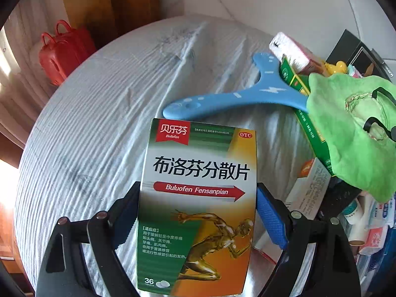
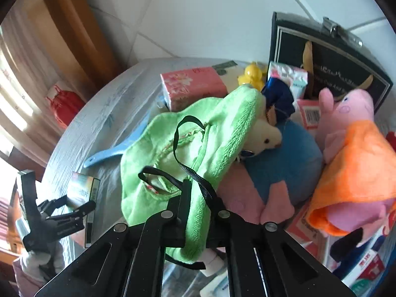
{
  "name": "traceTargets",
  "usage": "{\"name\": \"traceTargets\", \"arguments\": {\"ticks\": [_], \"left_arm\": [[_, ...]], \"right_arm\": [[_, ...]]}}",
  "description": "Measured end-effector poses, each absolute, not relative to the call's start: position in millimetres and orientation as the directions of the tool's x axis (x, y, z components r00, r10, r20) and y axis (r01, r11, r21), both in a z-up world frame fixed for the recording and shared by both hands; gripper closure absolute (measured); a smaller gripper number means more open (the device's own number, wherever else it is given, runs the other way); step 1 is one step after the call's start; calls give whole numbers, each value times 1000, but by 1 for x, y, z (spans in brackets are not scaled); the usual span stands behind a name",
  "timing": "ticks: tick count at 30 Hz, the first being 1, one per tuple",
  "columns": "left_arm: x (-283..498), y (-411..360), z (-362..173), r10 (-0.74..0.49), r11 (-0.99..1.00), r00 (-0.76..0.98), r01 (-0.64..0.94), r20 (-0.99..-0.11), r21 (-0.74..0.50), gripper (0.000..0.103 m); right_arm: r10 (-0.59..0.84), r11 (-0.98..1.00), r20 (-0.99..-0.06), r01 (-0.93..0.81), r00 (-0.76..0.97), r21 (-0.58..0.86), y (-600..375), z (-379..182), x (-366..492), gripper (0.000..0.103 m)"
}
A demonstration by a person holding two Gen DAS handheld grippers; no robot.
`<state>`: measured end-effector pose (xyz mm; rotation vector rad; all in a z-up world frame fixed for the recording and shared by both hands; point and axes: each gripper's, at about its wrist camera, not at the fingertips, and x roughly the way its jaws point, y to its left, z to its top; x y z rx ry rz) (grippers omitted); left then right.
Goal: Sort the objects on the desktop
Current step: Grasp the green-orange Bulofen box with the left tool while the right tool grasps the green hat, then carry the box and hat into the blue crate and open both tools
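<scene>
My left gripper is shut on a green and orange ibuprofen medicine box and holds it upright above the round table's striped cloth. The same box and gripper show at the left of the right wrist view. My right gripper is shut on a green plush bag with black straps; the bag also shows at the right of the left wrist view. A blue boomerang lies on the cloth behind the box.
A heap fills the table's right: pink tissue pack, yellow duck, white plush bear, blue plush, pink pig plush in an orange dress, medicine boxes, open black case. A red bag stands beyond.
</scene>
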<state>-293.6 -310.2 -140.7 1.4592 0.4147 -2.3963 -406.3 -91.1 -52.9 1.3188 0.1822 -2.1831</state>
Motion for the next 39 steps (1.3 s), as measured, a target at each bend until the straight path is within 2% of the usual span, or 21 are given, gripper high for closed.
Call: {"name": "traceTargets", "arguments": {"ticks": [10, 19, 32, 36, 39], "left_arm": [[-256, -267, -24, -102, -948, -658, 292, -746, -128, 15], [-230, -176, 57, 15, -983, -772, 105, -636, -151, 15], [-218, 64, 152, 316, -947, -790, -294, -525, -127, 15], [-211, 157, 177, 415, -904, -762, -406, -498, -132, 15], [-207, 229, 191, 478, -867, -728, -480, -491, -133, 15]], "right_arm": [[-436, -833, -668, 551, -603, 46, -39, 88, -343, 97], [-313, -925, -497, 379, -809, -33, 91, 198, -268, 97], [61, -992, -310, -24, -949, -123, 334, 299, -180, 98], [151, -982, -292, -109, -944, -156, 404, 309, -158, 98], [186, -975, -317, -136, -930, -174, 454, 296, -149, 98]]}}
